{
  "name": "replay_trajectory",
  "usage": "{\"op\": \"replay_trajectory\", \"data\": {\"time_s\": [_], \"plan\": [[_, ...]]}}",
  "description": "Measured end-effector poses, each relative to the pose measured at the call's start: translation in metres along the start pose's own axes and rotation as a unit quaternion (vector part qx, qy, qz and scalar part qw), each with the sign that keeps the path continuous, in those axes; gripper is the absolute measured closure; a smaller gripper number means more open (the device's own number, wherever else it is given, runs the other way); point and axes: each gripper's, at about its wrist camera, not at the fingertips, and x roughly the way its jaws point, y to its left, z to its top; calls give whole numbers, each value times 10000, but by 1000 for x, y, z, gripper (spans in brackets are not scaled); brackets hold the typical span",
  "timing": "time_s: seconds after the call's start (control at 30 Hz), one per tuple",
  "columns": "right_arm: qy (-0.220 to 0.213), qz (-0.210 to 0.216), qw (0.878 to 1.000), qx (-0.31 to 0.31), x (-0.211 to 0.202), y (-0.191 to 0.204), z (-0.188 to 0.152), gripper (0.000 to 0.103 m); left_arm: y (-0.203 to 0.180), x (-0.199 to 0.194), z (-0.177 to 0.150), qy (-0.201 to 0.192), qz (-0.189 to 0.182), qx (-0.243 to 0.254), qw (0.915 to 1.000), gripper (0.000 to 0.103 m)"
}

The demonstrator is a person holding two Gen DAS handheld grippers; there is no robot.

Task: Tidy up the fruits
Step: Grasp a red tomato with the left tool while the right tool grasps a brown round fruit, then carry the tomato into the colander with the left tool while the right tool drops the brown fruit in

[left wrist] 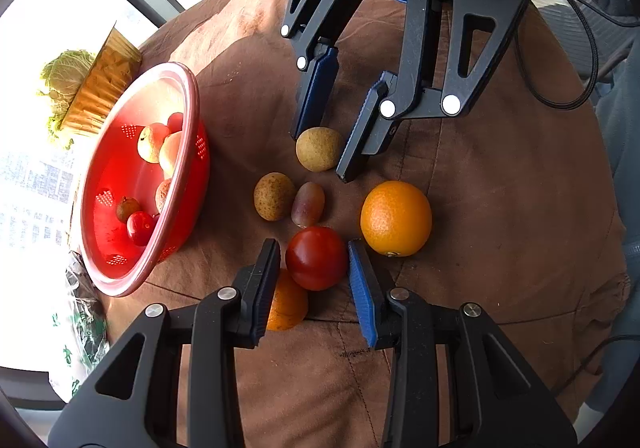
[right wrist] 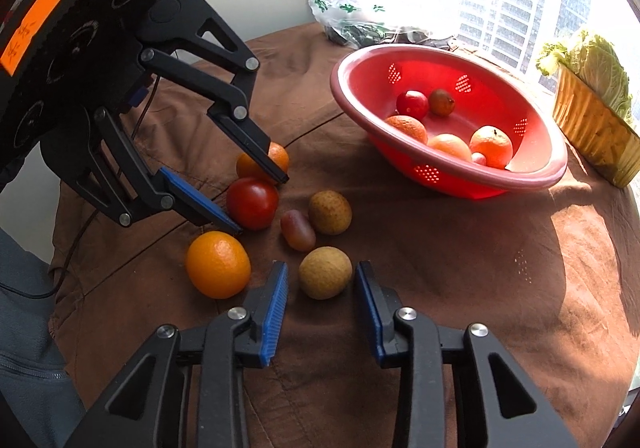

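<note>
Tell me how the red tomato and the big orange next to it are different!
The red tomato is dark red and glossy; the big orange is bright orange with dimpled skin. The tomato looks smaller than the orange. The tomato sits between the left gripper fingers, while the orange lies outside them, free. Both are round and rest on the brown cloth, not yet in the red colander.

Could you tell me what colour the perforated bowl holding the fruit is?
The bowl is red with a paler pinkish rim; the right wrist view shows it best.
</note>
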Motion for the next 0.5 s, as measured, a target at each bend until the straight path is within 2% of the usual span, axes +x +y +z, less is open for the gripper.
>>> {"op": "replay_trajectory", "data": {"time_s": [0.17,0.33,0.5], "plan": [[-24,17,10000,16,-3,0,-1,74,0,1,1,5,-6,20,10000,74],[-80,5,10000,16,-5,1,0,74,3,-1,0,-68,-4,-77,9999,74],[-171,-31,9998,47,-11,1,0,74,7,-13,-2,-299,-73,-212,9993,74]]}}
